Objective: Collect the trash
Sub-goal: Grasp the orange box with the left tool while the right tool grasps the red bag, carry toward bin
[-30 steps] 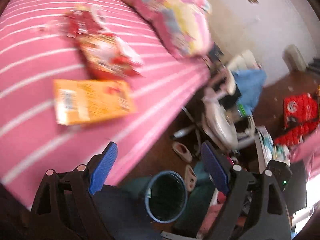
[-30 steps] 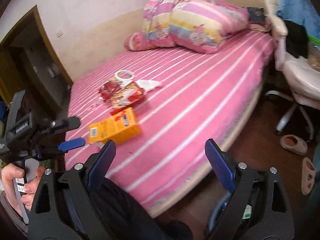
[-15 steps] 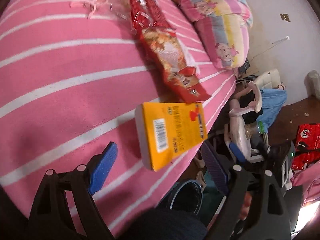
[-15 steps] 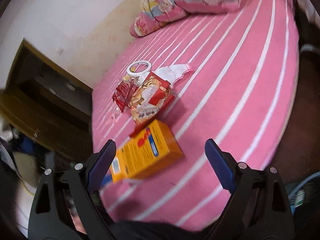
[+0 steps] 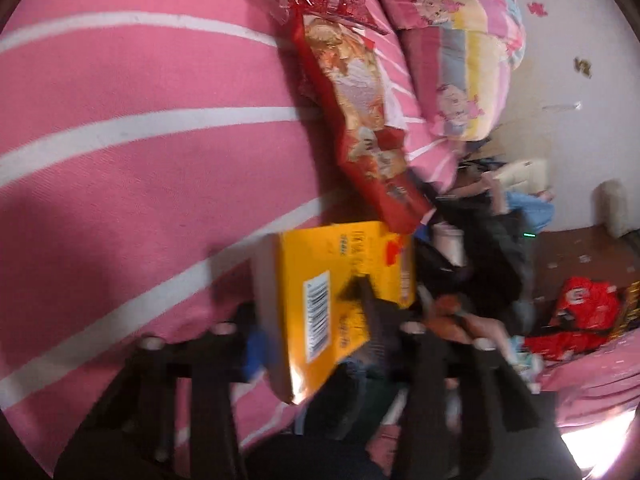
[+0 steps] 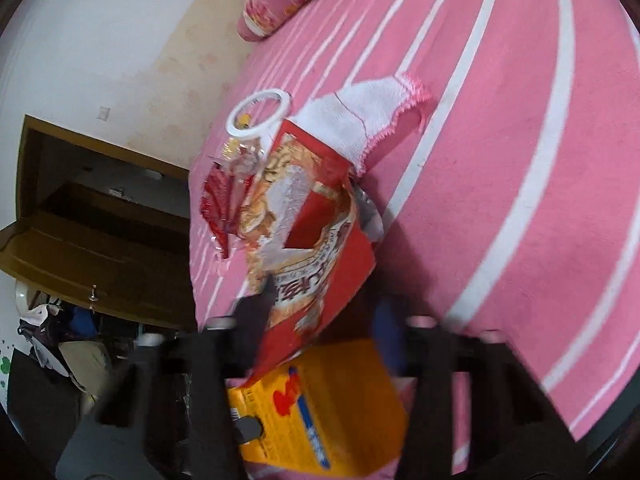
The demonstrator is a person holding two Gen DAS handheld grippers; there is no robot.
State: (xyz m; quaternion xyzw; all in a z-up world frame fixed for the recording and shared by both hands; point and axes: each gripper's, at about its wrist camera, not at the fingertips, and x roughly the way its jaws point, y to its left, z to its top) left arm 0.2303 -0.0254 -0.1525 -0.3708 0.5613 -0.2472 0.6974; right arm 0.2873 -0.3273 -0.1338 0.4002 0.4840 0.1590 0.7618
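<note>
A yellow-orange box [image 5: 340,296] lies on the pink striped bed [image 5: 140,160]. My left gripper [image 5: 316,332] has its fingers on both sides of the box and looks closed on it; the frame is blurred. A red snack bag [image 5: 360,120] lies just beyond the box. In the right wrist view my right gripper [image 6: 320,316] has its fingers around the near end of the red snack bag [image 6: 304,240], with the box [image 6: 320,408] below. A smaller red wrapper [image 6: 218,204] and a white ring [image 6: 258,114] lie behind the bag.
A white cloth with pink trim [image 6: 368,116] lies beside the bag. Striped pillows [image 5: 460,52] sit at the head of the bed. A chair with clothes [image 5: 520,200] and red bags on the floor [image 5: 580,316] are beyond the bed edge. A wooden doorway [image 6: 80,220] is left.
Both grippers moved in close to the bed. The left one closed in around the yellow box, the right one around the red snack bag. The floor bin left the left view.
</note>
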